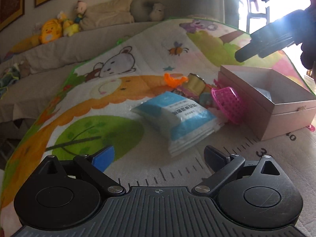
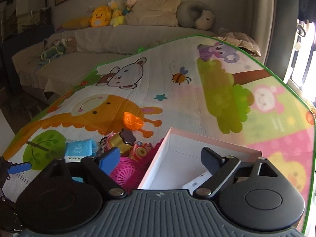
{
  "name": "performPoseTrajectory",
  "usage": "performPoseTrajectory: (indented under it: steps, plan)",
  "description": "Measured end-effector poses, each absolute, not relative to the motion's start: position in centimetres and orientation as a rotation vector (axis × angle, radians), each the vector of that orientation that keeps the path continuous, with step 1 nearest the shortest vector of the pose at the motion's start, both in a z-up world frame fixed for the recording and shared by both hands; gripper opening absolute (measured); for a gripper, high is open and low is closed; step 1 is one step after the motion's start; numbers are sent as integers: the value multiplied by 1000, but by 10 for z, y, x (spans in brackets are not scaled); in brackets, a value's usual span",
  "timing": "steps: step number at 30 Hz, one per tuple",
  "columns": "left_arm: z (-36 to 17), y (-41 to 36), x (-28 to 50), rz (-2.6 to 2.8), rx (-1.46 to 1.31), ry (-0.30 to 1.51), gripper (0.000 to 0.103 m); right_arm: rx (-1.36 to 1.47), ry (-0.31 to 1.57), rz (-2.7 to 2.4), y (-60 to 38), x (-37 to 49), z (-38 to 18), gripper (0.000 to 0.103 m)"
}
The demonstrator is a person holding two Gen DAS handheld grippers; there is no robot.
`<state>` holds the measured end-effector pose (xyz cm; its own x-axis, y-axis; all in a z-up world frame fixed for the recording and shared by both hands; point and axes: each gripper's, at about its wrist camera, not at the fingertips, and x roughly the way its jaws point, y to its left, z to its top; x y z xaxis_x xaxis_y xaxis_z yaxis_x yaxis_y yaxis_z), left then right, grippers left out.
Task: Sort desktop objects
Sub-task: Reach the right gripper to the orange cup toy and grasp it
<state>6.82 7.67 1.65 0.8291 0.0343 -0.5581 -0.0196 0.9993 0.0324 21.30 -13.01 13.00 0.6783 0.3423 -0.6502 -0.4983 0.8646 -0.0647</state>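
Observation:
A blue-and-white tissue pack (image 1: 177,116) lies on the cartoon play mat, just ahead of my open, empty left gripper (image 1: 158,158). Behind it lie an orange toy (image 1: 173,80), a yellow toy with a dark cap (image 1: 195,83) and a pink plastic basket (image 1: 227,104). A pink open box (image 1: 276,106) stands to the right with a white pack inside (image 2: 197,181). My right gripper (image 2: 160,160) is open and empty, hovering over the box's near left wall (image 2: 156,158); it shows from outside in the left wrist view (image 1: 243,55). The pile shows in the right wrist view: tissue pack (image 2: 79,150), orange toy (image 2: 132,121), basket (image 2: 126,173).
The mat (image 1: 128,59) covers the work surface, with a printed ruler along its near edge (image 1: 227,158). A beige sofa (image 2: 118,37) with plush toys (image 2: 100,16) and cushions stands behind. A bright window is at the right (image 2: 308,55).

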Motion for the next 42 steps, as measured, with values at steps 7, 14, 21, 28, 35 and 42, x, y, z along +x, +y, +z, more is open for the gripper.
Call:
performPoseTrajectory:
  steps: [7, 14, 21, 28, 35, 42]
  plan:
    - [12, 85, 61, -6, -54, 561, 102, -102, 873, 428, -92, 295, 115, 48]
    - [13, 92, 56, -27, -108, 535, 103, -240, 927, 413, -64, 293, 92, 48]
    - [13, 92, 58, -34, -125, 553, 103, -266, 909, 478, -57, 263, 88, 47]
    - [13, 91, 59, -29, -121, 561, 103, -194, 883, 591, -50, 250, 109, 51]
    - [11, 101, 60, -6, -190, 576, 103, -138, 953, 436, -15, 345, 89, 81]
    - [10, 112, 61, 10, -256, 581, 103, -74, 1015, 413, -6, 386, 59, 40]
